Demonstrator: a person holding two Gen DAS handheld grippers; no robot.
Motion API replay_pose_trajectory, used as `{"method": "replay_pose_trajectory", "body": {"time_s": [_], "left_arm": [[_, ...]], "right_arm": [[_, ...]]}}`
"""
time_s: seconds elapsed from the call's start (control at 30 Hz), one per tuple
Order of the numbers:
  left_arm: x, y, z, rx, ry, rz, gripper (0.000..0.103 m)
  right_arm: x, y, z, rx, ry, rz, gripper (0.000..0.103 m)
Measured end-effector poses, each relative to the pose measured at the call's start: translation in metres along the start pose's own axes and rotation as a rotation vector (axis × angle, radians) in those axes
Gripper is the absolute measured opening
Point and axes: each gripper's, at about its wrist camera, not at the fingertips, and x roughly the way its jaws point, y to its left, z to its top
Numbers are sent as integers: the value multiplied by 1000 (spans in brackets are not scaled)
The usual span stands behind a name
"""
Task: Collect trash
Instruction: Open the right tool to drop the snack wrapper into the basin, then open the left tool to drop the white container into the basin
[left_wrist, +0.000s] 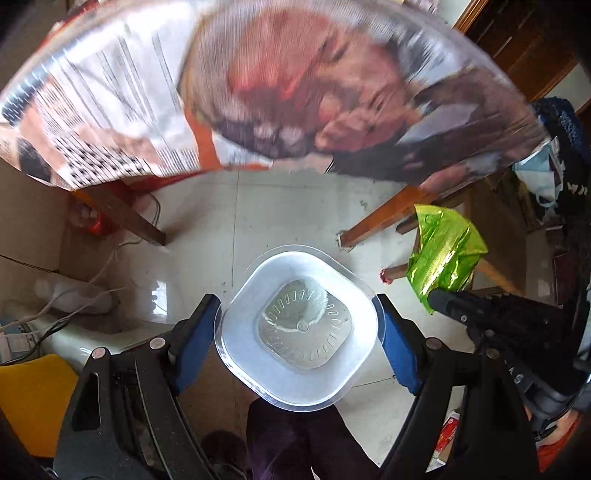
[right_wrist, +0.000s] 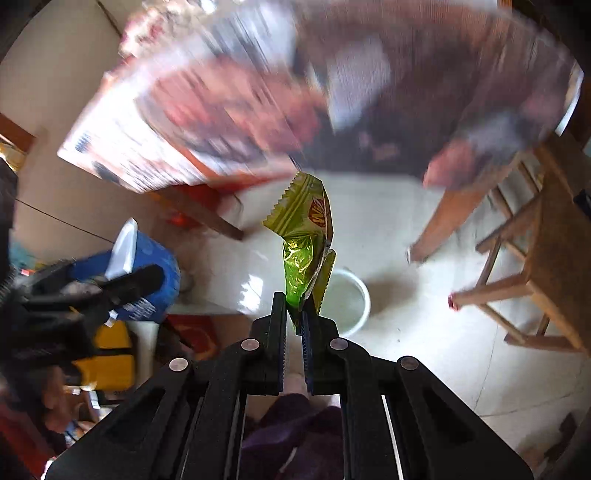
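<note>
Below, the white bin (left_wrist: 255, 306) standing on the pale tiled floor (left_wrist: 295, 210) serves as the landmark. Left gripper (left_wrist: 299, 332): jaws spread wide, its blue-padded fingers (left_wrist: 195, 339) appearing to either side of the bin's rim in the left wrist view, nothing held between them; whether they touch the rim cannot be told, since the gripper looks down into the bin from above. Right gripper (right_wrist: 294, 321): jaws closed on the lower end of a crumpled green wrapper (right_wrist: 306, 236), which stands up from the fingertips; in the right wrist view the bin (right_wrist: 360, 295) lies just behind and to the right of the wrapper. From the left wrist view the same wrapper (left_wrist: 443, 254) and right gripper (left_wrist: 436, 297) appear to the right of the bin, beyond its rim. Above the bin in both views: a table covered with a printed sheet (left_wrist: 258, 85), blurred, on wooden legs (left_wrist: 384, 218). A wooden stool (right_wrist: 532, 258) stands farther right.
</note>
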Motion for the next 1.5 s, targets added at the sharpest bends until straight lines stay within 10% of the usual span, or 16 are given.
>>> {"method": "replay_pose_trajectory", "body": {"time_s": [0.7,0.83,1.5], "left_arm": [[265,67,-45,-123,189,31,82],[284,63,-46,-112,209,31,82],[303,12,-35,-59,293,-76,85]], "right_arm": [[248,-61,-28,-51,147,-40,11],[257,-70,-35,-2,187,35,59],[163,-91,-43,135,33,-89,60]]}}
